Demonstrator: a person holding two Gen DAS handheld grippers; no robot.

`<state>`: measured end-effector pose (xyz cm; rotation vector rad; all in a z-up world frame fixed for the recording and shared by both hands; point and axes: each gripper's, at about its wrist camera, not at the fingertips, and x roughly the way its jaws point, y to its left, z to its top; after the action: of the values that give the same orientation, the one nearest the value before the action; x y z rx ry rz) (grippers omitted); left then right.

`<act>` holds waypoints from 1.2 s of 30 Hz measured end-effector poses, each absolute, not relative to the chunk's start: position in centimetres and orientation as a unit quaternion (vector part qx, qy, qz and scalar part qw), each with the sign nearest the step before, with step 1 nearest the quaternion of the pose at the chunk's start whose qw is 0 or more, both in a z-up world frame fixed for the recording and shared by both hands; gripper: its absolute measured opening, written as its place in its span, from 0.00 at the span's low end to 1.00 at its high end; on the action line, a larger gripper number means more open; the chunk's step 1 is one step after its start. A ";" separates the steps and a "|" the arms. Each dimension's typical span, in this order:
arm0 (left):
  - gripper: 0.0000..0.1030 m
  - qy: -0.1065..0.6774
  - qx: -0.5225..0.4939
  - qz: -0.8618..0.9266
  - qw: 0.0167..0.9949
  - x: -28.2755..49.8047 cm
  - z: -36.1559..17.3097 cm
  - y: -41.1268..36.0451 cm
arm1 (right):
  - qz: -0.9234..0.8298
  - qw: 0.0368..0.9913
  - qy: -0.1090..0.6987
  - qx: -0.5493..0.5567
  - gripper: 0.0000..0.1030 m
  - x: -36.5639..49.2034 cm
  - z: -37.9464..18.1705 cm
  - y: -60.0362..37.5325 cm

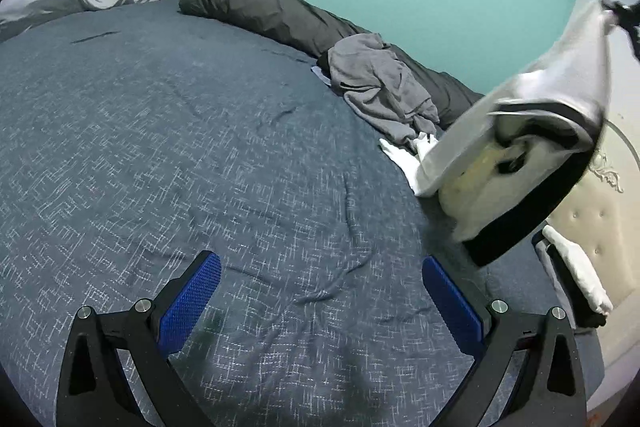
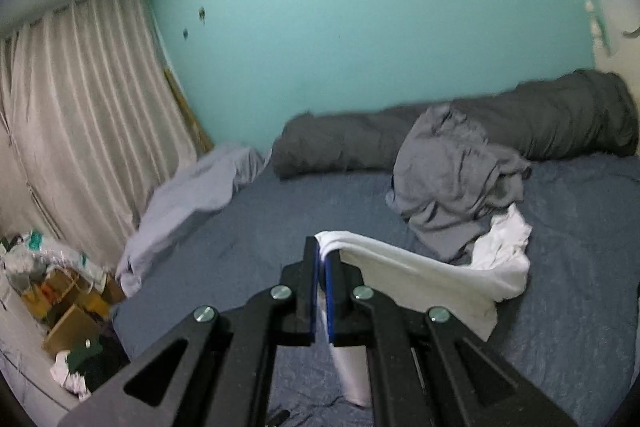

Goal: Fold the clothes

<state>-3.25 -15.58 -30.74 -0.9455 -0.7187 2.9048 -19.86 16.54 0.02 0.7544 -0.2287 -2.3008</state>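
Two black handheld grippers of like build. Left gripper [image 1: 322, 291]: angular black linkage arms with triangular cut-outs, round silver screw heads at the joints, flat fingers faced with blue dimpled pads [image 1: 192, 301]. Right gripper [image 2: 321, 287]: same black arms, four silver screws, thin blue pad edges just inside the black fingers. Seen from the left wrist, only a blurred dark shape, perhaps its tip.

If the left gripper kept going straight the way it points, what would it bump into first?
Probably just the blue bedspread. The left gripper is open, tilted down toward bare bed; the gray clothes lie off to the side.
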 end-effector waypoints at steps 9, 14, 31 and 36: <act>1.00 -0.238 -0.298 0.925 0.003 -4.4 -30.6 -15.9 | -0.851 0.317 -0.063 0.413 0.03 -25.7 -15.4 11.7; 1.00 -0.238 -0.304 0.922 0.002 -5.2 -30.7 -16.1 | -0.857 0.267 -0.044 0.439 0.08 -27.9 -21.3 11.2; 1.00 -0.246 -0.317 0.916 -0.002 -6.1 -31.7 -16.1 | -0.890 0.173 -0.069 0.416 0.63 -23.8 -25.8 22.4; 1.00 -0.247 -0.318 0.915 -0.003 -6.2 -31.8 -16.2 | -0.855 0.145 -0.120 0.483 0.63 -24.9 -29.6 25.4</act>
<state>-6.16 -16.19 -31.77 -1.0000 -0.7787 2.8803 -24.89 25.41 -29.58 1.3909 -0.3447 -2.4647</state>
